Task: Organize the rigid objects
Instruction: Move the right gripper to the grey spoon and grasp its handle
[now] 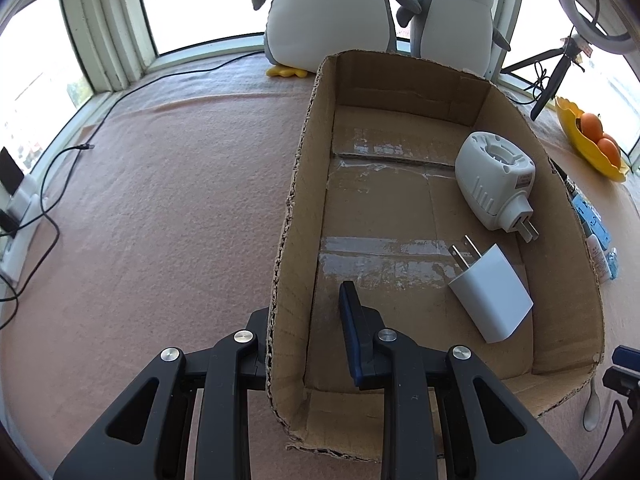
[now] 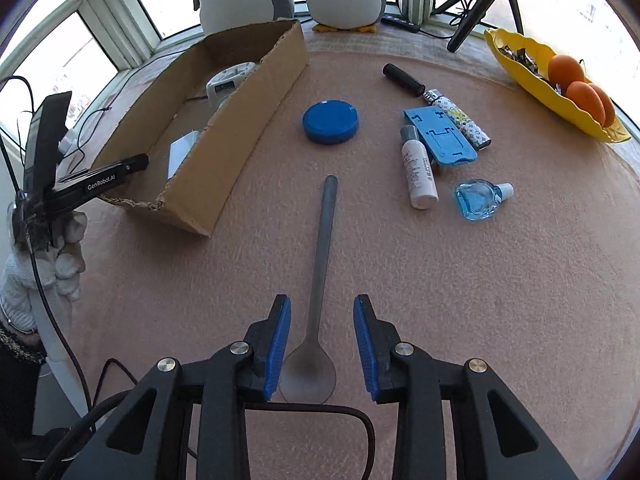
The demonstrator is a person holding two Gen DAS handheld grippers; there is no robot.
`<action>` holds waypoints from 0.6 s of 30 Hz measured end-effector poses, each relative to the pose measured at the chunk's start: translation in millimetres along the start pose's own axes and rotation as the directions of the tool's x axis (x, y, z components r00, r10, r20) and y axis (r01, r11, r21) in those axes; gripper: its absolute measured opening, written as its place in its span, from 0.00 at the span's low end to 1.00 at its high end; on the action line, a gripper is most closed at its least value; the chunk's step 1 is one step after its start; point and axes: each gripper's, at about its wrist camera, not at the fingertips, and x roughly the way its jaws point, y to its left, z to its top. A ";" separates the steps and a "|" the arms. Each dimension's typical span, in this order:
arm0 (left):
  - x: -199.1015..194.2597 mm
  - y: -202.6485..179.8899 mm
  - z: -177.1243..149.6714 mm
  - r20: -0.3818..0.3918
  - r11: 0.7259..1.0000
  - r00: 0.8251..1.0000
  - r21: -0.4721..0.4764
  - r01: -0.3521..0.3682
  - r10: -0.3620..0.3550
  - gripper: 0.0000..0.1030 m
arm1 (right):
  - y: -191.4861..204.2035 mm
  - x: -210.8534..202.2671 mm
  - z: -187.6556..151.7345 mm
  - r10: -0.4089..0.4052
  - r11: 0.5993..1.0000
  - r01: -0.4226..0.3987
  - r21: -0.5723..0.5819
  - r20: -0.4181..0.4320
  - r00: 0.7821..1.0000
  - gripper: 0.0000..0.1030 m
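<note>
From the left wrist view, the left tongs (image 1: 308,332) straddle the near left wall of the cardboard box (image 1: 298,184), one finger outside and one blue-padded finger inside, pinching that wall. The outer finger is mostly hidden behind the corrugated edge. Inside the open-topped box, on a taped floor, lie a white charger (image 1: 492,294), prongs aimed at the far wall, and beyond it a rounded white plug-in device (image 1: 494,178), prongs aimed toward the charger. To the right of the box, small bottles are cut off by its wall and hard to make out.

From the right wrist view, the right tongs (image 2: 322,344) stand spread, with blue ribbed pads either side of a metal spoon (image 2: 320,280), not touching it. The spoon lies flat on the fuzzy pink tabletop (image 2: 500,280), right of the box; its long axis runs away from the camera, bowl nearest, and the bowl's near rim is hidden behind the tongs' frame. Farther right of the box sit a round blue lid (image 2: 331,121), a black cylinder (image 2: 404,80), a patterned lighter (image 2: 460,119), a blue plastic stand (image 2: 442,136), a white bottle (image 2: 418,168) and a clear blue bottle (image 2: 480,200).
</note>
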 end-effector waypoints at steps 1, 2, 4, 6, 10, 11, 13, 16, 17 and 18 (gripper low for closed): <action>0.1 0.4 0.1 0.000 1.000 1.000 -0.003 0.004 -0.004 0.23 | 0.8 3.7 1.7 -0.002 1.000 0.002 -0.004 -0.009 1.000 0.26; 0.2 0.5 0.3 0.001 1.000 1.000 -0.003 0.005 -0.005 0.23 | 2.3 7.1 3.6 -0.006 1.000 0.006 -0.009 -0.018 1.000 0.24; 0.1 0.9 0.0 0.004 1.000 1.000 -0.005 0.010 -0.010 0.22 | 4.9 13.3 7.1 -0.016 1.000 0.016 -0.019 -0.035 0.999 0.23; 0.2 1.6 0.0 0.006 1.000 1.000 -0.009 0.018 -0.018 0.21 | 7.8 19.6 10.5 -0.028 0.999 0.026 -0.025 -0.056 0.998 0.22; 0.4 3.7 -0.3 0.009 0.999 0.999 -0.017 0.034 -0.034 0.21 | 11.5 28.6 14.2 -0.054 0.998 0.051 -0.041 -0.093 0.994 0.16; 0.6 4.2 -0.2 0.010 0.999 0.999 -0.019 0.036 -0.036 0.21 | 12.8 28.6 14.8 -0.060 0.997 0.056 -0.048 -0.091 0.994 0.16; 0.7 4.4 -0.2 0.011 0.999 0.999 -0.020 0.037 -0.037 0.21 | 13.8 28.8 15.1 -0.070 0.996 0.065 -0.058 -0.096 0.993 0.13; 1.0 4.1 -0.1 0.013 0.999 0.999 -0.019 0.038 -0.038 0.21 | 13.5 28.9 15.7 -0.069 0.997 0.064 -0.051 -0.095 0.993 0.08; 1.0 4.1 -0.3 0.014 0.999 0.999 -0.020 0.039 -0.038 0.21 | 12.8 28.5 15.6 -0.065 0.997 0.061 -0.044 -0.093 0.994 0.08; 1.0 4.1 -0.4 0.014 0.999 0.999 -0.020 0.039 -0.039 0.21 | 12.1 28.0 15.2 -0.063 0.998 0.060 -0.037 -0.090 0.994 0.08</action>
